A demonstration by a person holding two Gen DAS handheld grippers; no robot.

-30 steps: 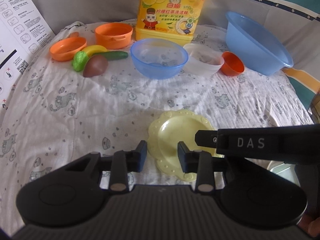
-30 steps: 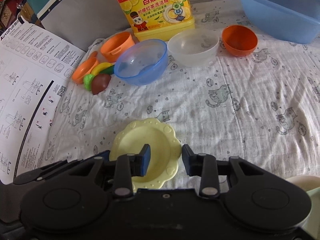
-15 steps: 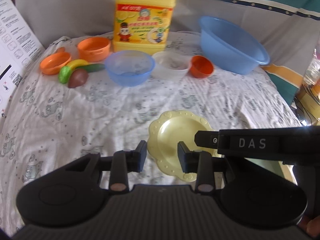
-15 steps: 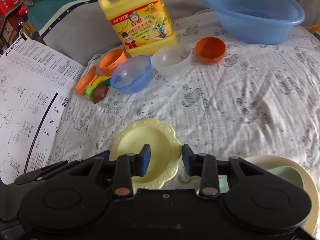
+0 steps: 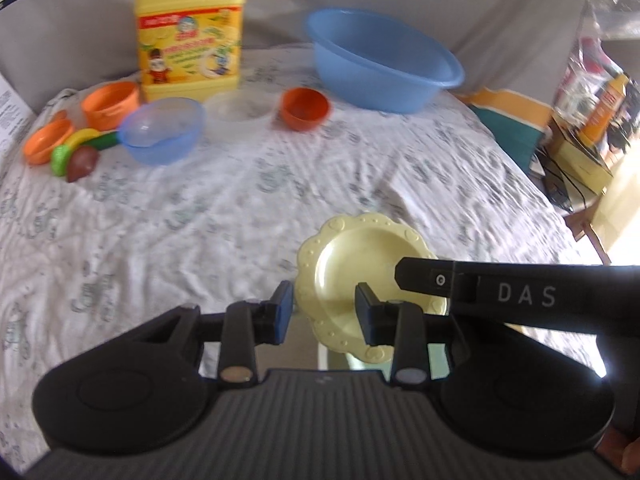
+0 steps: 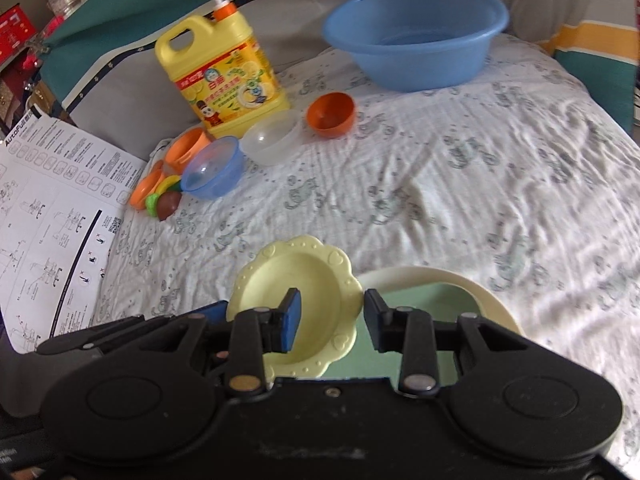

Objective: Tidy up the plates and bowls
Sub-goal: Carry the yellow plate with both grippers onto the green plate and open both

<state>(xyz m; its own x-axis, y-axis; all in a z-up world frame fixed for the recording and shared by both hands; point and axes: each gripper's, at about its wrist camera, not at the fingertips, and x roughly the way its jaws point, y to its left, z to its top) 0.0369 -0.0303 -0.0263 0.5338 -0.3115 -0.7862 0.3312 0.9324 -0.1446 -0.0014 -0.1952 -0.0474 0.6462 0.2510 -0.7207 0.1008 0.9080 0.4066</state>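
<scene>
Left wrist view: the left gripper (image 5: 324,308) has its jaws set narrow on the left rim of the yellow scalloped plate (image 5: 360,256), one finger just outside the rim and the other over the plate's well. The right gripper (image 5: 520,292) reaches in from the right as a black bar lying across the plate's opposite rim.

In the right wrist view, the right gripper (image 6: 330,312) is likewise narrow, with its blue-padded left finger over the plate (image 6: 304,280) and its other finger at the outer rim. The plate is gripped from both sides. It sits at the near edge of the cat-print cloth (image 6: 480,168), partly overlapping a larger cream-rimmed green dish (image 6: 420,276) on its right side. Whether the two dishes touch cannot be told.

Along the far edge of the cloth:
- a blue basin (image 6: 416,36) toward the far right corner
- an orange bowl (image 6: 331,115), a clear bowl (image 6: 272,142) and a blue bowl (image 6: 212,168) in a row running leftward, the clear bowl just beside the blue one
- a yellow detergent bottle (image 6: 224,76), upright behind the bowls
- two orange cups (image 6: 186,150) and toy food pieces (image 6: 166,204), clustered at the far left

A printed instruction sheet (image 6: 48,208) lies along the cloth's left edge.
</scene>
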